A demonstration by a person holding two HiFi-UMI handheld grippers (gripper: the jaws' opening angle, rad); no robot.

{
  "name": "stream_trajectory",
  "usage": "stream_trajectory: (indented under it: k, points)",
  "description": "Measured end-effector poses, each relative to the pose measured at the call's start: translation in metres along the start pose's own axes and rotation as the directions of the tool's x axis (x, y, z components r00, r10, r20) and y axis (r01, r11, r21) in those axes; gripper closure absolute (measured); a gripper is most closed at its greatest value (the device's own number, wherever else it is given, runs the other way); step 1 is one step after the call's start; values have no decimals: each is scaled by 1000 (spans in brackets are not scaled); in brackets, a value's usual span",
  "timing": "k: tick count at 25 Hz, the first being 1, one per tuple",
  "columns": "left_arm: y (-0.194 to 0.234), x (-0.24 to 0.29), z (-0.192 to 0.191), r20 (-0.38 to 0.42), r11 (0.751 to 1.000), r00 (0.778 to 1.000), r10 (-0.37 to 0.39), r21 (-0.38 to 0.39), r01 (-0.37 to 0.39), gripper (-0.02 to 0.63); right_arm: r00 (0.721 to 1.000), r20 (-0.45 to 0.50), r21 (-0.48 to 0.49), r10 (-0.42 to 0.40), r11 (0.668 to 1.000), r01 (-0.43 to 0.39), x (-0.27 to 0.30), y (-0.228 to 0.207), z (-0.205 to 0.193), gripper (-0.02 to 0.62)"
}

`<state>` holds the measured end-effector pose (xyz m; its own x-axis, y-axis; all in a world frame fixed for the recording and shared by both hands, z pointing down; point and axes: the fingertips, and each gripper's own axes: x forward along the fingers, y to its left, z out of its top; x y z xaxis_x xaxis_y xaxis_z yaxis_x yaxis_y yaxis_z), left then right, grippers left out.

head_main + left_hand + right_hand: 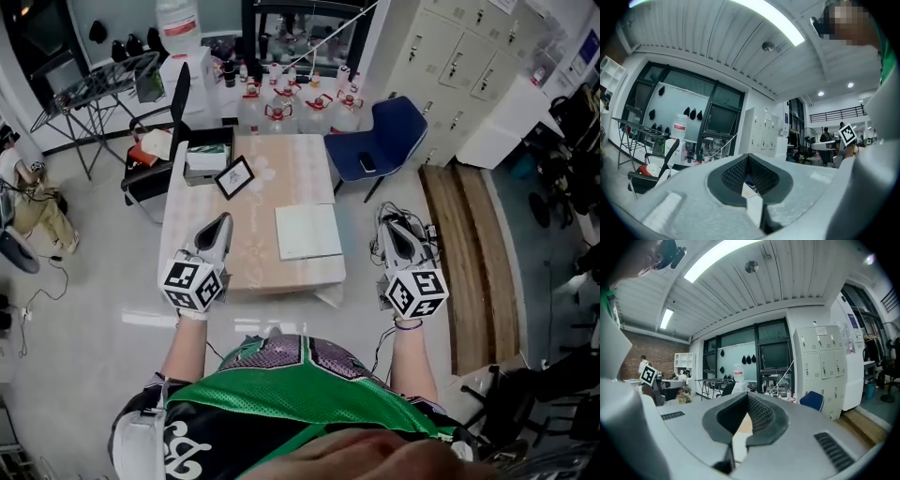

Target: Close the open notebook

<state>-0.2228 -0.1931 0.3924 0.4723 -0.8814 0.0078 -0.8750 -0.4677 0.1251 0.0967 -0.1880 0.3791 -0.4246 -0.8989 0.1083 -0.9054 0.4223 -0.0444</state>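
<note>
Notebook (308,232): a pale rectangle lying flat on the right half of the worktop (272,173), near its front edge, shown in the head view only. Whether its cover is open or shut cannot be made out from this height. A framed picture (234,176) is set farther back to the left, and a black tray (208,157) of papers at the back left corner.

Left tongs (222,225) are held over the front left of the worktop. Right tongs (392,225) are held just off its right edge, above the floor. Both are kept apart from the notebook. The person's forearms are partly cut off by the green shirt at the lower edge.

In the left gripper view the left tongs (748,161) are seen clenched, tips together, with nothing between them. The same is seen of the right tongs (748,401) in the right gripper view, where only a tan strip of worktop is glimpsed through the gap behind the tips. Each gripper view also catches the other gripper's marker cube (847,133) (648,375).

A blue chair (384,131), water bottles (281,112) and lockers (450,56) are shown beyond the worktop. No print is legible, and the bottle labels are too small to read.
</note>
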Motion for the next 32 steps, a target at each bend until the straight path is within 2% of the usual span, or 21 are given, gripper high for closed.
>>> stream_trajectory:
  k: [8, 15, 20, 28, 32]
  points:
    - [54, 34, -8, -29, 1000, 999, -16, 3, 17, 589, 999, -19, 25, -41, 999, 41, 47, 0, -7, 592]
    - [56, 56, -18, -45, 999, 998, -49, -24, 48, 589, 997, -62, 25, -52, 998, 54, 68, -14, -21, 592]
    - [54, 70, -18, -39, 997, 998, -56, -47, 55, 589, 997, -55, 27, -47, 998, 49, 81, -27, -21, 592]
    - [41, 88, -14, -16, 999, 1000, -13, -32, 13, 589, 1000, 5, 29, 12, 1000, -12, 107, -52, -9, 579]
    - [28, 98, -14, -11, 1000, 1000, 0, -24, 0, 589, 998, 10, 40, 68, 997, -68, 113, -61, -8, 508]
